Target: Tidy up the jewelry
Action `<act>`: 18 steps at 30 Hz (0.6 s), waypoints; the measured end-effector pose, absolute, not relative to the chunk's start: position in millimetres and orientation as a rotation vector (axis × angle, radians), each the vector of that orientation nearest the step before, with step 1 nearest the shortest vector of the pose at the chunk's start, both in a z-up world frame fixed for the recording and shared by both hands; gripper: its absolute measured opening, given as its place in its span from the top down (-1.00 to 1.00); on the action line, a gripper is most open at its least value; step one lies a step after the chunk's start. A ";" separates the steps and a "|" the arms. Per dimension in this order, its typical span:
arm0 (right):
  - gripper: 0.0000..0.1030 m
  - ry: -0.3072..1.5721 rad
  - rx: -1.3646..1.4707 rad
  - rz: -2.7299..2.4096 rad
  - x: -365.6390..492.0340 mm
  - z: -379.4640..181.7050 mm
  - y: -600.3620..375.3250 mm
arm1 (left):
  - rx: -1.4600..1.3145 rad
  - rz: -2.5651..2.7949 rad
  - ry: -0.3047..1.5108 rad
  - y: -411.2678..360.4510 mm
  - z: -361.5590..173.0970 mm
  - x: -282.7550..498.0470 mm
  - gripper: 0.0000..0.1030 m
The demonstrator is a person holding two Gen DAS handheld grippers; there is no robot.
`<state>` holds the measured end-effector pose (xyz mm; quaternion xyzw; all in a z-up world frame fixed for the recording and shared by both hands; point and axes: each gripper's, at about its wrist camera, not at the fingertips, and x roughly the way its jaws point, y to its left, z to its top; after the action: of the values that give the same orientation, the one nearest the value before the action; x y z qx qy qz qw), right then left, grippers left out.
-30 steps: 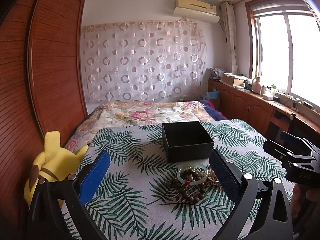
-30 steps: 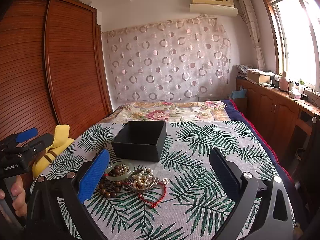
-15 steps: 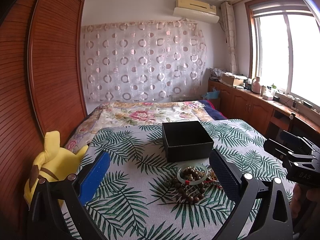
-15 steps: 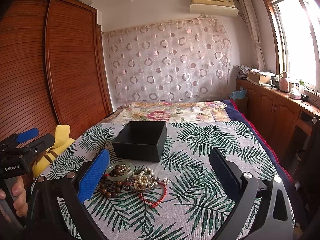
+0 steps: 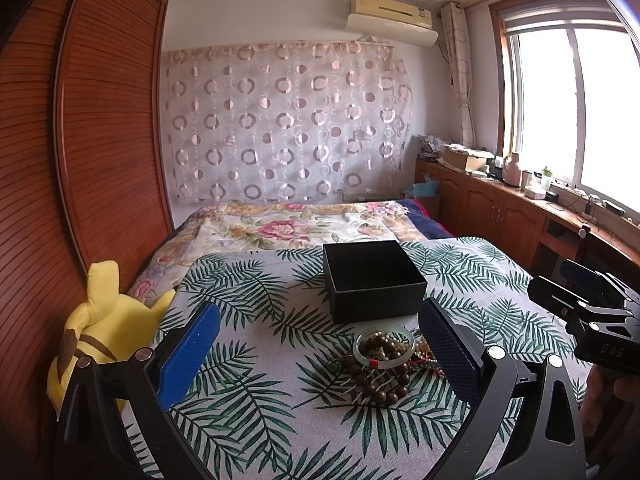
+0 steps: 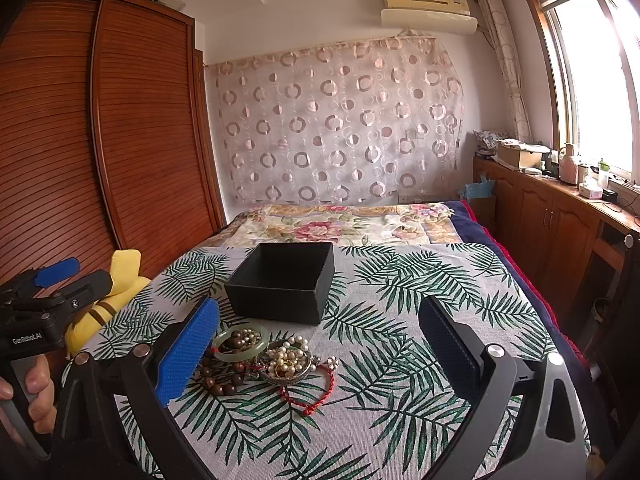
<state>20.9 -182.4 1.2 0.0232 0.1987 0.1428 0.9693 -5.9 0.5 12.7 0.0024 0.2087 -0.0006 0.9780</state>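
Left gripper [image 5: 320, 356]: 2 black fingers with textured blue pads, spread wide, holding nothing, above the cloth.
Right gripper [image 6: 320, 354]: same build, jaws wide apart, empty; its left pad stands just in front of the jewelry.
Jewelry pile: pale green smooth jade bangle [image 6: 240, 343] lying flat; round dark brown wooden bead bracelet [image 6: 224, 376] partly inside and below the bangle; cluster of small cream pearl beads [image 6: 286, 360] resting in a silver metal ring; thin red braided cord bracelet [image 6: 316, 394] at the near right of the heap. All touching or overlapping.
Black square open-top cardboard box [image 6: 282, 282]: matte, upright, just behind the pile, nothing visible inside.
Grey woven cloth with green palm-leaf print [image 6: 400, 360]: carries box and jewelry.
Floral quilt [image 6: 332, 226]: beyond the cloth.
Yellow plush toy [image 5: 100, 320]: soft, at the left edge beside a slatted red-brown wooden wardrobe [image 5: 100, 140].
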 end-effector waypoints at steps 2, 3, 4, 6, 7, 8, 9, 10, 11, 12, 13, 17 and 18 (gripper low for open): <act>-0.95 0.402 0.048 0.288 20.7 0.7 -182.7 | 0.006 -0.002 0.420 0.2 12.5 -6.0 -0.86; -0.95 0.402 0.047 0.288 21.2 1.1 -183.7 | 0.006 -0.002 0.420 0.2 10.6 -5.3 -0.86; -0.95 0.402 0.047 0.289 21.2 1.1 -184.1 | 0.005 -0.003 0.422 0.3 9.3 -4.8 -0.86; -0.95 0.404 0.046 0.289 20.8 0.2 -183.8 | 0.006 -0.004 0.430 -0.7 6.9 -3.9 -0.86; -0.95 0.405 0.046 0.290 21.8 1.9 -178.8 | 0.006 -0.005 0.436 -0.7 5.4 -2.8 -0.86; -0.95 0.410 0.045 0.289 21.9 0.8 -175.7 | 0.005 -0.006 0.444 -1.2 2.7 -1.1 -0.86; -0.95 0.411 0.045 0.290 22.2 -0.2 -175.6 | 0.004 -0.008 0.451 -1.5 0.7 -0.3 -0.86; -0.95 0.415 0.042 0.293 21.6 -0.8 -173.6 | 0.004 -0.009 0.458 -2.0 -1.5 0.6 -0.86; -0.95 0.418 0.038 0.293 21.4 -1.8 -171.9 | 0.003 -0.010 0.467 -2.1 -3.9 2.0 -0.86; -0.95 0.422 0.032 0.294 20.6 -2.0 -169.9 | 0.002 -0.012 0.478 -1.5 -6.7 3.8 -0.86; -0.95 0.423 0.030 0.297 27.4 -12.6 -172.2 | 0.001 -0.014 0.488 -0.7 -9.4 5.5 -0.86; -0.95 0.436 0.022 0.316 33.0 -21.9 -177.0 | -0.001 -0.022 0.527 3.4 -22.9 14.8 -0.86; -0.95 0.442 0.020 0.321 34.1 -24.0 -177.9 | -0.003 -0.026 0.536 4.0 -25.4 16.5 -0.86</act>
<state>34.1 -177.9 -24.0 0.0097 0.2180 0.1585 0.9629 16.5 4.0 -25.4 -0.0014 0.2647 -0.0126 0.9643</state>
